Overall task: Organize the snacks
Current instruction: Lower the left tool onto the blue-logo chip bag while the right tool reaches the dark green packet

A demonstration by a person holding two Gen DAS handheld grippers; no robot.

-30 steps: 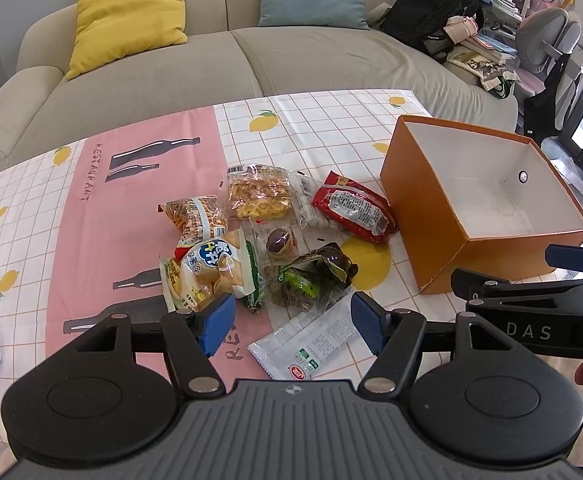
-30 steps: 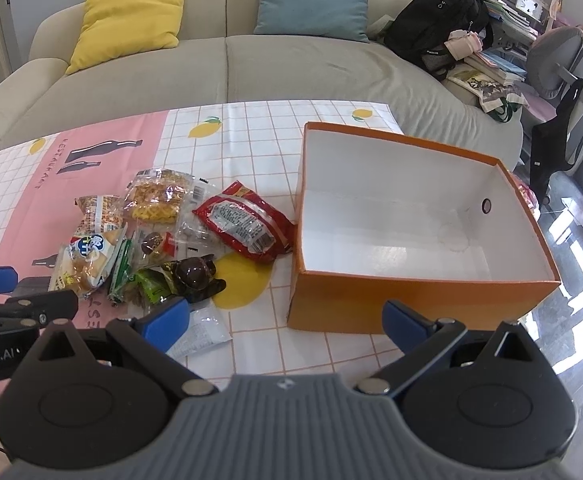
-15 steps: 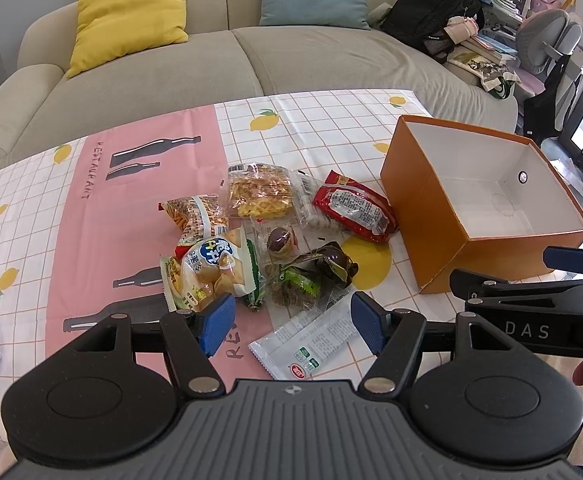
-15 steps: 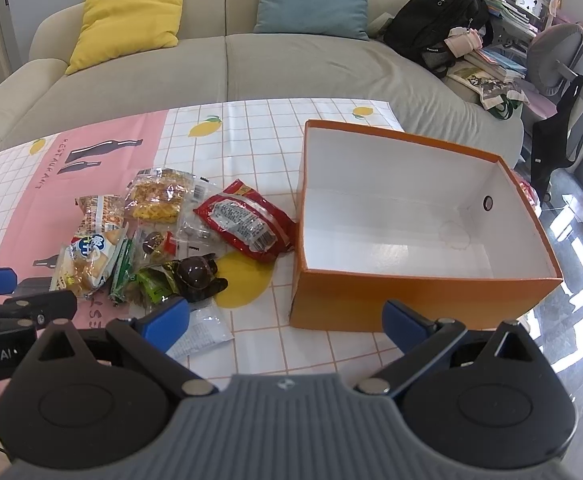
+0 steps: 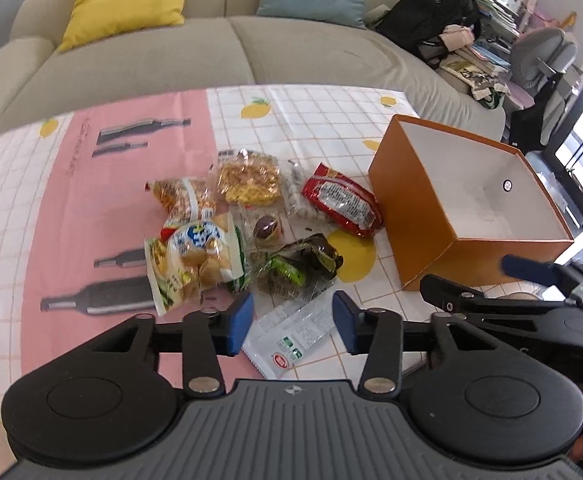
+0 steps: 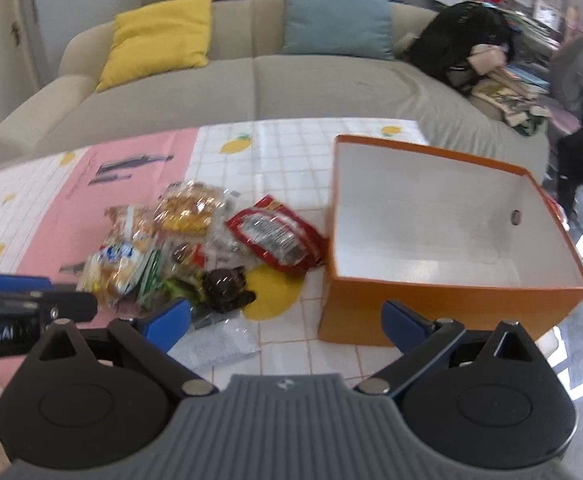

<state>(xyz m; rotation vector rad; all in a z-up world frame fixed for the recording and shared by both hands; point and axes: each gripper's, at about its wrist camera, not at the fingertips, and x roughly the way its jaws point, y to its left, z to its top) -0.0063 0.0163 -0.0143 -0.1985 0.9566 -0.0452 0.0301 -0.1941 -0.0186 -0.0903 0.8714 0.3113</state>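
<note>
The left hand-held gripper (image 5: 291,322) hangs over the near edge of the snack pile, its blue pads apart with nothing pressed between them; the jaws have just been closing, narrowing around empty air above the white sachet (image 5: 291,338) that lies flat on the tabletop (image 5: 71,216) just below them. The right hand-held gripper (image 6: 287,320) stands wide, also having just closed a little, and holds nothing; it points at the gap between the pile and the orange box (image 6: 447,292).

Beyond the sachet the snacks lie in a loose heap: a dark green crinkled packet (image 5: 297,266), a bag of small buns (image 5: 197,258), a clear pack of yellow waffles (image 5: 249,178) and a red packet (image 5: 341,200), which lies just beside the box wall. The box sits open and, as far as can be seen, empty.

Judging from this, no snack is packed yet and the first pick is being lined up. The sachet is thin and flat, so the next move likely calls for lowering the left pads to pinch an edge rather than the face, then carrying it over the box rim
</note>
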